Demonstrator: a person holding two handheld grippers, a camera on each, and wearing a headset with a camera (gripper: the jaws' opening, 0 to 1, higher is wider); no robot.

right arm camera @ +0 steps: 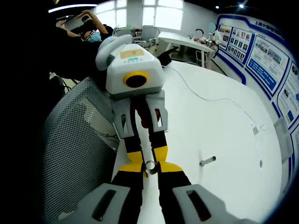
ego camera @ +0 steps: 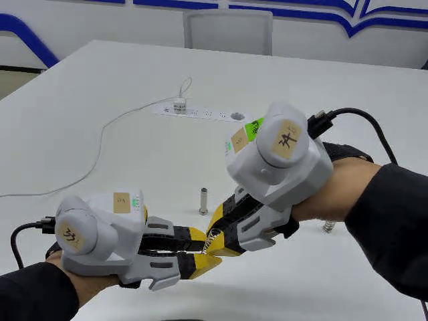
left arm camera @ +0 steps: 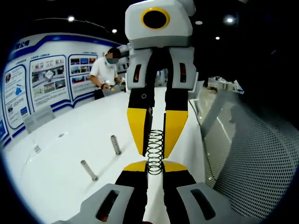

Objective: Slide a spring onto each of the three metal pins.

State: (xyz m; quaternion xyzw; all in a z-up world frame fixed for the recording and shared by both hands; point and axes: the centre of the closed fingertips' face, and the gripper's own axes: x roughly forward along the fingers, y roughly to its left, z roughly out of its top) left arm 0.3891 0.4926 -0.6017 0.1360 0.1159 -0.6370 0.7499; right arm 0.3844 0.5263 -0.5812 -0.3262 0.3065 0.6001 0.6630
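Observation:
A small steel spring (ego camera: 212,239) hangs in the air between my two grippers, which meet tip to tip above the white table (ego camera: 120,134). My left gripper (ego camera: 206,253) comes in from the lower left, and its yellow pads close on one end of the spring (left arm camera: 154,151). My right gripper (ego camera: 219,235) reaches down from the right, its fingers (left arm camera: 139,125) pinching the other end. End-on, the spring (right arm camera: 150,167) shows as a ring between the right gripper's (right arm camera: 150,169) tips. One bare pin (ego camera: 203,200) stands just behind the grippers. Two pins (left arm camera: 115,144) (left arm camera: 88,170) show on the table.
A power strip (ego camera: 200,112) with a plugged adapter and a thin white cable (ego camera: 100,144) lies farther back. A small coiled metal piece (ego camera: 328,226) sits by my right wrist. A mesh chair (left arm camera: 243,154) stands beside the table, and a person (left arm camera: 110,70) stands in the distance.

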